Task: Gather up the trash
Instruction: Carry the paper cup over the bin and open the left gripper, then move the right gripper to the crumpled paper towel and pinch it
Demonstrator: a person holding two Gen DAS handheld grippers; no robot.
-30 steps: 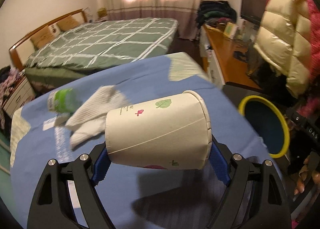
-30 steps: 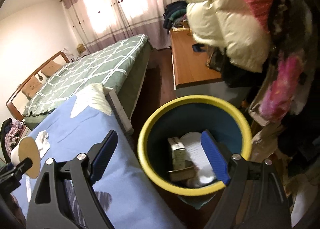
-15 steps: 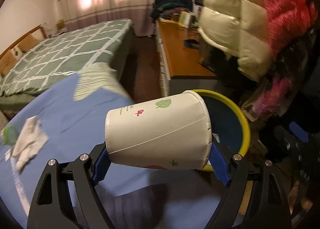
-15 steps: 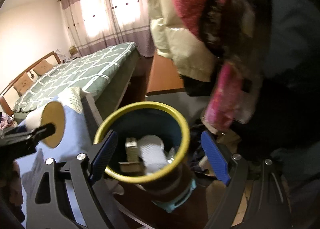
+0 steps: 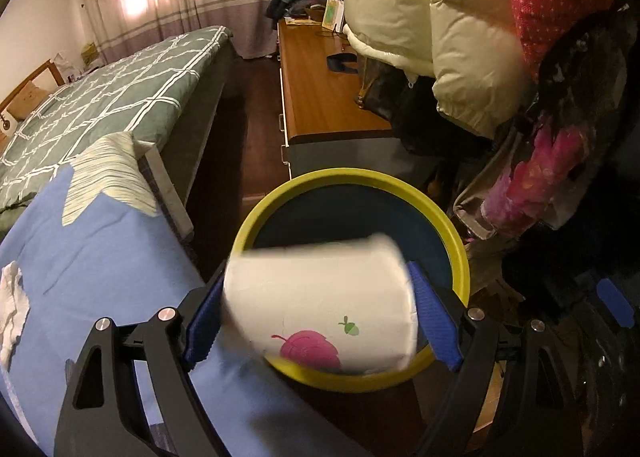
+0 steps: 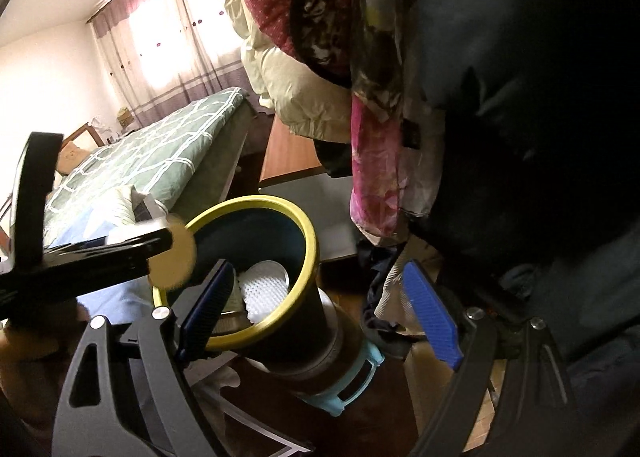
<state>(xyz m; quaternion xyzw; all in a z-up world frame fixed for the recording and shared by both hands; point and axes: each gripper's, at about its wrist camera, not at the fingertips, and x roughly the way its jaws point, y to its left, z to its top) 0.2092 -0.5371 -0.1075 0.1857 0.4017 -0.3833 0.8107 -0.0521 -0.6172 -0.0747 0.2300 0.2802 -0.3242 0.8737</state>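
- Left wrist view: the left gripper [image 5: 318,321] points down at the bin [image 5: 456,249], with the cup [image 5: 320,289] lying on its side between the blue pads.
- Cup: white paper, with a pink leaf and a green acorn printed on the side facing the camera. It is motion-blurred while the fingers are sharp.
- Left gripper state: the jaws stand wide, about the length of the cup. The frames do not settle whether the pads press on the cup.
- Cup position: it is above the bin mouth and hides the rim from 5 to 8 o'clock.
- Bin: yellow rim, dark blue inside. It stands on the floor just beside the table edge.
- Table [image 5: 100,257]: covered in blue cloth, at 8 o'clock in the view. A white tissue [image 5: 12,305] lies on it at 9 o'clock.
- Surroundings: bed [image 5: 100,97] at 10 o'clock, wooden cabinet [image 5: 320,97] at 12 o'clock, hanging coats [image 5: 460,37] from 1 to 3 o'clock.
- Right wrist view: the right gripper [image 6: 320,313] has its jaws wide apart and holds nothing. Its pads touch no object.
- Bin in this view: it shows past the left pad, at 7 to 8 o'clock of centre. A white ribbed lid [image 6: 266,285] and other trash lie inside.
- Cup in this view: its blurred round base sits at 9 o'clock of the bin rim, at the tip of the left gripper's finger.
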